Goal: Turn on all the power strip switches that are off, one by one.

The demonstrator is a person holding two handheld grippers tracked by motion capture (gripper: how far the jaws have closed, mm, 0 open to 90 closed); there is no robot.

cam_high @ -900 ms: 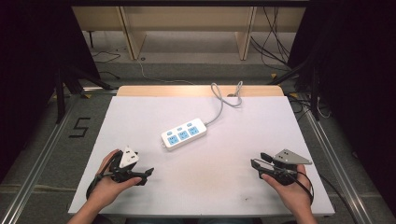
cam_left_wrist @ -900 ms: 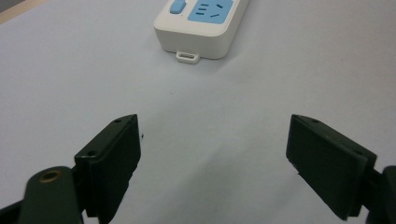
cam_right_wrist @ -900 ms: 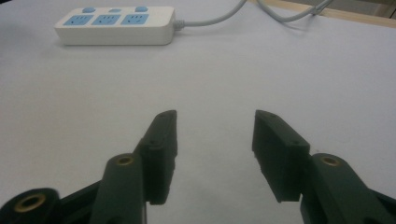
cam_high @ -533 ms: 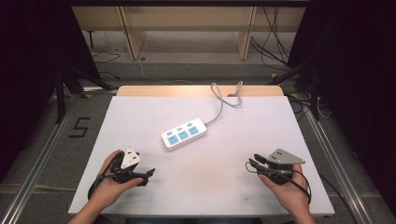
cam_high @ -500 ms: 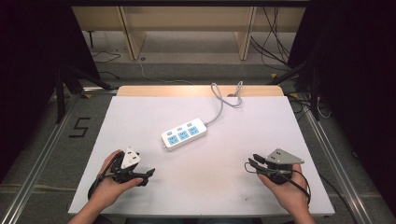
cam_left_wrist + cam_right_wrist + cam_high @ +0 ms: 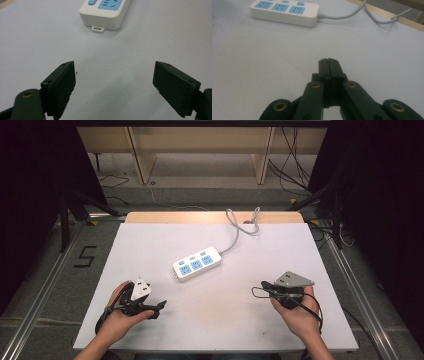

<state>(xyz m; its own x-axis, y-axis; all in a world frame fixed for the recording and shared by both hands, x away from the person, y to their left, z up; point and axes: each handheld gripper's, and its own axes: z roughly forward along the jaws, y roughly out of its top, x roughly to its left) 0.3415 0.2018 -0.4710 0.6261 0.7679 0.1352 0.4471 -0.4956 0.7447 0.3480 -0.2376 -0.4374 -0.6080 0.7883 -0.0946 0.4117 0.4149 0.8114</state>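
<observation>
**Approach to the power strip: left jaws spread, right jaws together**

Left gripper (image 6: 159, 307): at the near left of the table (image 6: 150, 250), jaws spread wide with nothing between them. Its own view looks straight at the near short end of the power strip (image 6: 106, 13), with bare tabletop between jaws and strip.

Power strip (image 6: 197, 263): lies flat mid-table, slightly diagonal, well apart from both grippers. White body, three blue socket faces in a row with blue buttons beside them, and a small hanging tab on the near end. Grey cord (image 6: 239, 227) runs off the far end toward the back edge and loops there.

Right gripper (image 6: 263, 285): near right, jaws pressed together and holding nothing, pointed toward the strip.

Judgement: reach phase, no contact yet. Next move likely calls for the left gripper to advance, straddle the strip's near end and close squarely across its width.
</observation>
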